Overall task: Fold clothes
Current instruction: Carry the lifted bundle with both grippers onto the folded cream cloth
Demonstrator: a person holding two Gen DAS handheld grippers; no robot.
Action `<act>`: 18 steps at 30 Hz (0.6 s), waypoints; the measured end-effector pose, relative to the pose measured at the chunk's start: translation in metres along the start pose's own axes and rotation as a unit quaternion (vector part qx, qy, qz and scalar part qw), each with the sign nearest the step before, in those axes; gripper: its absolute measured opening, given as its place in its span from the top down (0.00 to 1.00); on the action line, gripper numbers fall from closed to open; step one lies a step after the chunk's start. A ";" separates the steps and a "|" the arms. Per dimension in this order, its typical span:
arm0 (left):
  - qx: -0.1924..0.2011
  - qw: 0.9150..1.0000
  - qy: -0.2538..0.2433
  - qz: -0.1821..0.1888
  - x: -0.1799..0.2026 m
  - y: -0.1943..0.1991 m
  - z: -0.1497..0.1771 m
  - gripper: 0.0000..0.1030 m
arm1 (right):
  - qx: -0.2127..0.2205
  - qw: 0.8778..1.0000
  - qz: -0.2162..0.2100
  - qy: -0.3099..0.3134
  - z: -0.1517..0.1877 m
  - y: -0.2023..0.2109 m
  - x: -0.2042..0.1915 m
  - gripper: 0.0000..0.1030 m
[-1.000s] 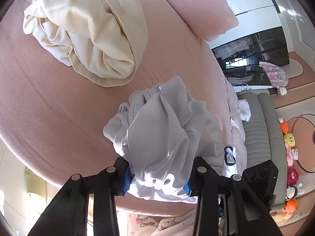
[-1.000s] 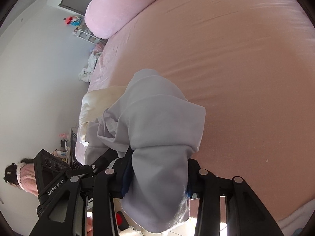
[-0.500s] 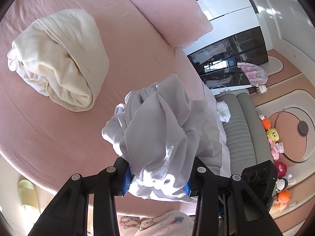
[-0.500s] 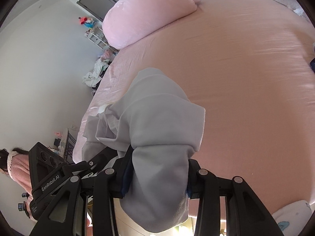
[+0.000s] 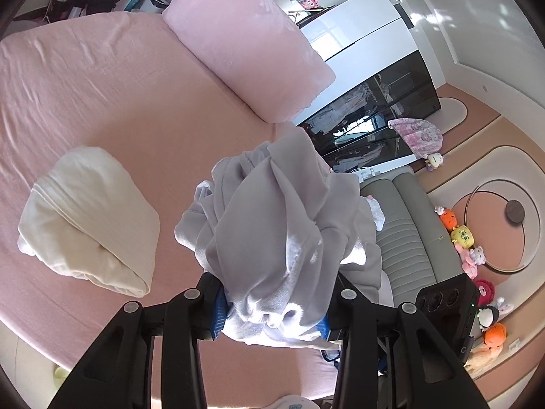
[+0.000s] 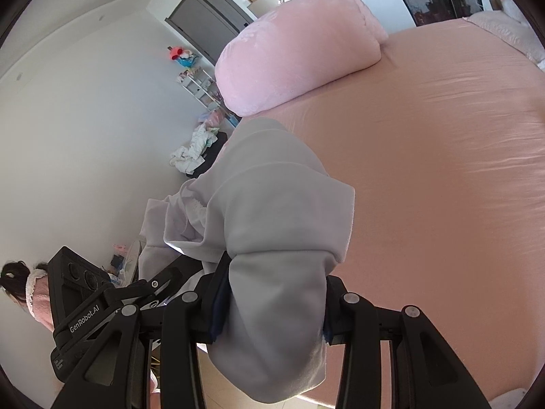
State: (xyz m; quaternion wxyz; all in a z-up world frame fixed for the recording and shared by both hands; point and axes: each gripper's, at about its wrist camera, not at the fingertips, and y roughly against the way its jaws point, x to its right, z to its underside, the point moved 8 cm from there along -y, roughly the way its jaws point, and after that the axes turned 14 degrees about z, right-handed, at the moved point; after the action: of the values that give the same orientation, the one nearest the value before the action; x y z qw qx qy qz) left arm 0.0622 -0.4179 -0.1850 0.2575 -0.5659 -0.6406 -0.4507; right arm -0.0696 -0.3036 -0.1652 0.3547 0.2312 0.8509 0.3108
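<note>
A pale grey garment (image 5: 282, 225) is bunched up and held off the pink bed (image 5: 102, 95). My left gripper (image 5: 272, 310) is shut on one part of it. My right gripper (image 6: 272, 306) is shut on another thick fold of the same garment (image 6: 272, 225). The cloth hides both pairs of fingertips. A cream garment (image 5: 92, 218) lies rolled on the bed to the left of the grey one. The other gripper's body (image 6: 81, 303) shows at the lower left in the right wrist view.
A large pink pillow (image 5: 245, 44) lies at the head of the bed, also in the right wrist view (image 6: 299, 54). A grey sofa (image 5: 405, 235) with plush toys (image 5: 463, 238) stands right of the bed. A dark glass cabinet (image 5: 381, 116) stands behind.
Both grippers have lifted and tilted upward with the grey garment held. The cream garment and bed have dropped lower and farther away in the views, and the pillow and room have come into sight.
</note>
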 end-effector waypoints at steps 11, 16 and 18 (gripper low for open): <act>0.022 0.999 -0.008 -0.035 -0.023 0.024 -0.053 0.65 | -0.018 0.999 -0.040 0.010 -0.031 -0.042 -0.057 0.60; 0.013 0.999 0.004 -0.045 -0.050 0.031 -0.062 0.65 | -0.044 0.998 -0.054 0.010 -0.029 -0.066 -0.068 0.60; 0.005 0.999 0.018 -0.049 -0.061 0.031 -0.064 0.65 | -0.055 0.997 -0.051 0.014 -0.026 -0.076 -0.070 0.60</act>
State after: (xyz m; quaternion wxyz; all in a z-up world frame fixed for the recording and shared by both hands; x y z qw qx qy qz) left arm 0.0938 -0.5045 -0.1979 0.2494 -0.5244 -0.6651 -0.4694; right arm -0.0569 -0.4096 -0.1712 0.3706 0.1636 0.8481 0.3415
